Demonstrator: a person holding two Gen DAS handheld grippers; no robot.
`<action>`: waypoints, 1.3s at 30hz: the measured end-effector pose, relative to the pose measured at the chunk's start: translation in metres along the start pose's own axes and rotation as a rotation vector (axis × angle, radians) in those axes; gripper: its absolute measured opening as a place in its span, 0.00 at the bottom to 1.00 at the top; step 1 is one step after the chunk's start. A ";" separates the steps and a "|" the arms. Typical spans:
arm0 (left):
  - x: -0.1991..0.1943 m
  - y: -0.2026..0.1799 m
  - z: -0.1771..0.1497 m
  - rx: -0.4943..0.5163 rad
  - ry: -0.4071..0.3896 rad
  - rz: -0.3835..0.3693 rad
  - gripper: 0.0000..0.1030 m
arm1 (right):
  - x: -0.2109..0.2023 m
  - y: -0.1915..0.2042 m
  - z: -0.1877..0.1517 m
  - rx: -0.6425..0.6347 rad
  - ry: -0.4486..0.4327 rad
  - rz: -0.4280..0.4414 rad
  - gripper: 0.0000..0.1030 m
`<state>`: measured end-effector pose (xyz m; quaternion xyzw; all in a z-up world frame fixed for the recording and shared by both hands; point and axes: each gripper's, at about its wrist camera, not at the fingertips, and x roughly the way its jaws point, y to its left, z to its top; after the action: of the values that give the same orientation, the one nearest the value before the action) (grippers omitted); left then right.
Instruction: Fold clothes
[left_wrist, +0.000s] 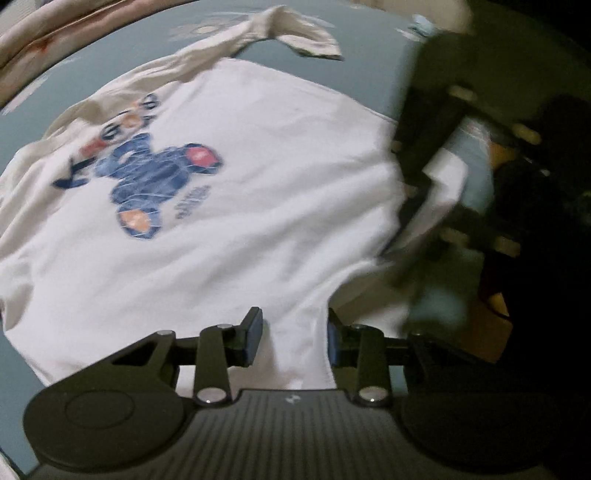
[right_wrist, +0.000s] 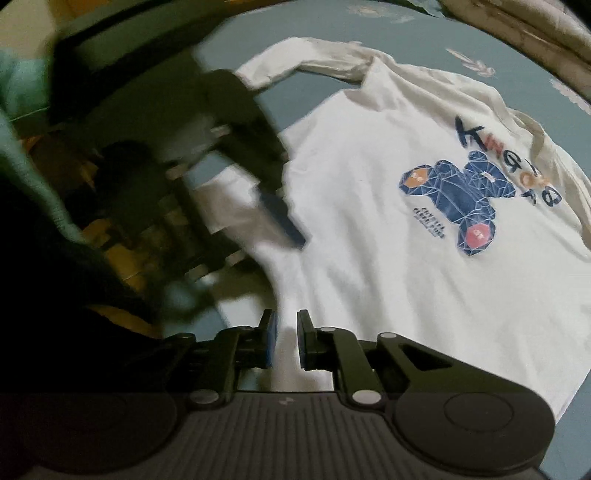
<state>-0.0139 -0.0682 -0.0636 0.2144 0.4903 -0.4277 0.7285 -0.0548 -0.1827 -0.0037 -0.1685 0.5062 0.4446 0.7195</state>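
Left gripper (left_wrist: 295, 341) fingers apart over hem; right gripper (right_wrist: 286, 341) narrowly apart, cloth between; white shirt (left_wrist: 240, 206) spread flat, bear print (left_wrist: 159, 184) centre-left, on blue sheet (left_wrist: 369, 74).

Each camera rides just behind its own tool, tipped steeply down and close over the bed (left_wrist: 369, 74). Both views share the white shirt (left_wrist: 240, 192), seen from opposite sides, and each catches the other tool.

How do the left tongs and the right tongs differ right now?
The left tongs stand wide apart, with shirt cloth lying loose between them. The right tongs are nearly closed and seem to pinch a raised fold. Both have blue pads and sit at the white shirt's edge.
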 end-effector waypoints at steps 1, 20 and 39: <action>0.002 0.005 0.001 -0.029 0.006 -0.008 0.35 | -0.001 0.005 -0.002 -0.007 0.001 0.021 0.15; -0.013 0.016 -0.005 -0.121 0.004 -0.031 0.42 | 0.050 0.020 0.013 -0.104 0.058 0.055 0.01; -0.049 -0.011 -0.071 -0.190 0.066 0.163 0.57 | 0.042 0.015 0.017 0.008 0.064 0.110 0.15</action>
<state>-0.0683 -0.0019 -0.0485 0.1976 0.5332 -0.3115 0.7614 -0.0533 -0.1427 -0.0303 -0.1519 0.5391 0.4757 0.6782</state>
